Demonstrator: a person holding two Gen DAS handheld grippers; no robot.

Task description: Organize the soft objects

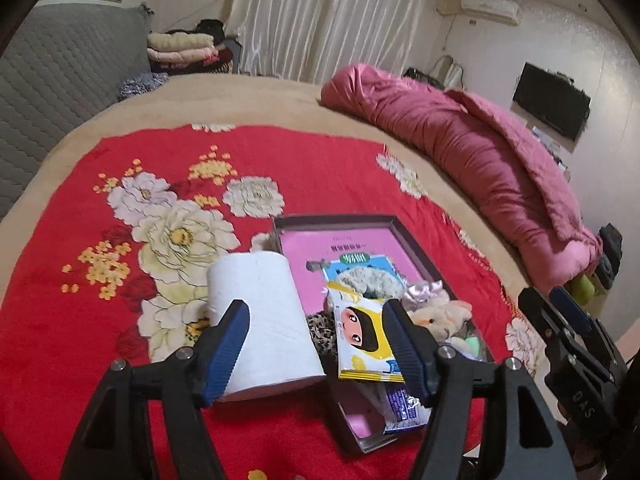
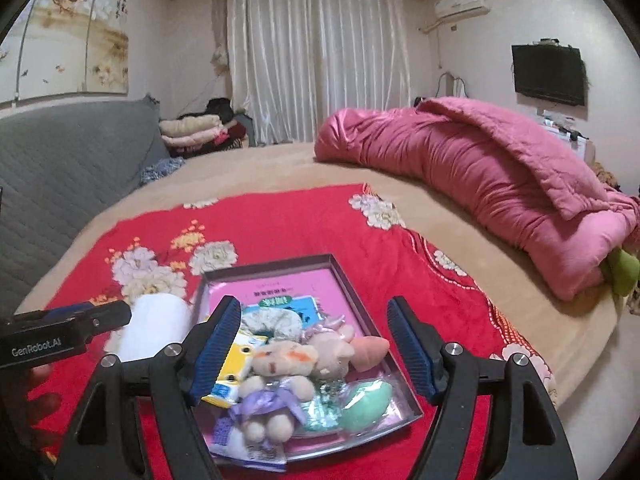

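While a red floral blanket [image 1: 320,168] is lying spread across a tan bed [image 2: 280,160], the left gripper [image 1: 316,344] and the right gripper [image 2: 310,344] are both hovering above a shallow box [image 2: 356,280] with a pink lining, each with its blue-padded fingers [image 1: 228,344] standing wide apart and holding nothing. Soft things are crowding the near end of the box: a cream teddy bear [image 2: 276,364] in a lilac dress is lying on its back, a second plush toy [image 2: 332,350] is leaning against it, a peach-coloured sponge [image 2: 370,350] is sitting just beside that toy, and a mint-green sponge [image 2: 364,404] is resting near the box's front corner. A yellow tissue packet [image 1: 366,340] printed with a cartoon face is propped against the pile, a blue-and-white packet [image 1: 356,268] is lying behind it on top of a fuzzy pale scrunchie [image 2: 274,322], and a leopard-print scrunchie [image 1: 324,332] is showing at the box's left edge. A white toilet paper roll [image 1: 260,320] is lying on its side on the blanket, just outside the box's left wall. A rolled pink quilt [image 2: 480,184] is sitting along the bed's far right edge, well apart from the box.
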